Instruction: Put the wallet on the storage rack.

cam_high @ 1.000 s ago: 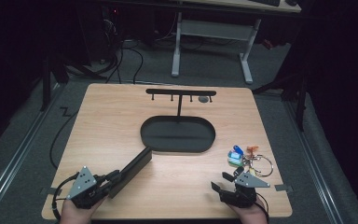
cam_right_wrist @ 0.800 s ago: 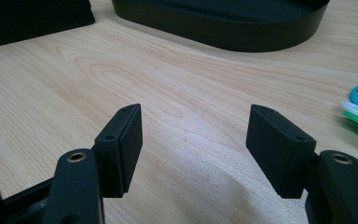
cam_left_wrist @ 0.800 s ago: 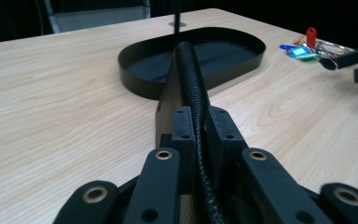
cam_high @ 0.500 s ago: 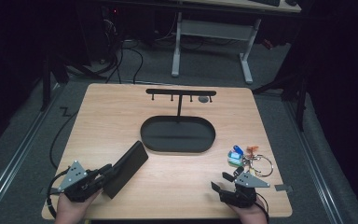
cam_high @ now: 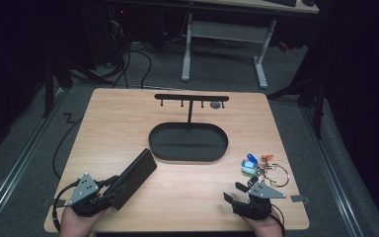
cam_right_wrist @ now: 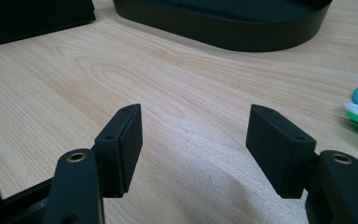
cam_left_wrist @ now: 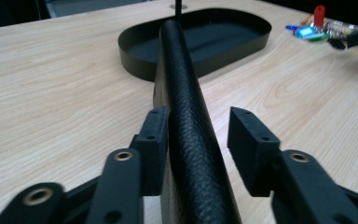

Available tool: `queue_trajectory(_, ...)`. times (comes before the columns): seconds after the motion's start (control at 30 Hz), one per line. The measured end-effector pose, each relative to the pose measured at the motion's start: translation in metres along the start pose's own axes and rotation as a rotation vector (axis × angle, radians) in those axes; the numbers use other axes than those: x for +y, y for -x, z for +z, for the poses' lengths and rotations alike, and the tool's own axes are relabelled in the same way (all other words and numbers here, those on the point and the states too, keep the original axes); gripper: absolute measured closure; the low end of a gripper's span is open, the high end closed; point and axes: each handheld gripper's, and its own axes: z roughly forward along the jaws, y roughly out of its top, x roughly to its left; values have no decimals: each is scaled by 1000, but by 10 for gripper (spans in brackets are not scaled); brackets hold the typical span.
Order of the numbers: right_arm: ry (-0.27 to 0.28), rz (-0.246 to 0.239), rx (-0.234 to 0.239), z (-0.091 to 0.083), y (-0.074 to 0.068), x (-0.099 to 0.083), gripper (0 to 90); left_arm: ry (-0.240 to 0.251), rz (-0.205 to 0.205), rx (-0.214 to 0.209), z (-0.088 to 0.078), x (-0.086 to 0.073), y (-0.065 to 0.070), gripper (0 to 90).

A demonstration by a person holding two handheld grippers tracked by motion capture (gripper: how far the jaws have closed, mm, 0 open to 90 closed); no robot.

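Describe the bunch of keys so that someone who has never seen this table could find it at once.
Start at the black oval tray in the middle of the wooden table. Go towards the near right corner: the keys lie flat on the wood between the tray and the right gripper. Their blue, green and orange tags and metal rings are the only coloured things among black objects.

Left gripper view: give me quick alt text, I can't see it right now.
A black wallet stands on edge between the left claw's jaws, touching one while the other stands clear. Beyond it on the wooden table sit an oval black tray and keys.
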Motion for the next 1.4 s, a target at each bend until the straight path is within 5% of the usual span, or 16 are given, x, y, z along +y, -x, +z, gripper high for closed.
queue_trajectory(0.33,1,-1,-1,-1,0,0,365,-32,21,9,1,0,5,713)
queue_trajectory(0.67,1,2,0,0,0,0,366,-100,43,21,2,8,11,719)
queue_trajectory(0.73,2,2,1,0,0,0,366,-127,41,17,2,11,10,715)
queue_trajectory(0.8,3,5,2,0,0,0,366,-217,45,7,5,20,10,703)
queue_trajectory(1.13,6,3,14,-1,0,1,365,-399,82,3,15,42,14,721)
queue_trajectory(1.23,-4,-3,21,0,-1,0,364,-428,121,23,18,47,19,730)
queue_trajectory(1.4,2,-16,27,-2,-2,1,364,-406,215,62,20,55,35,742)
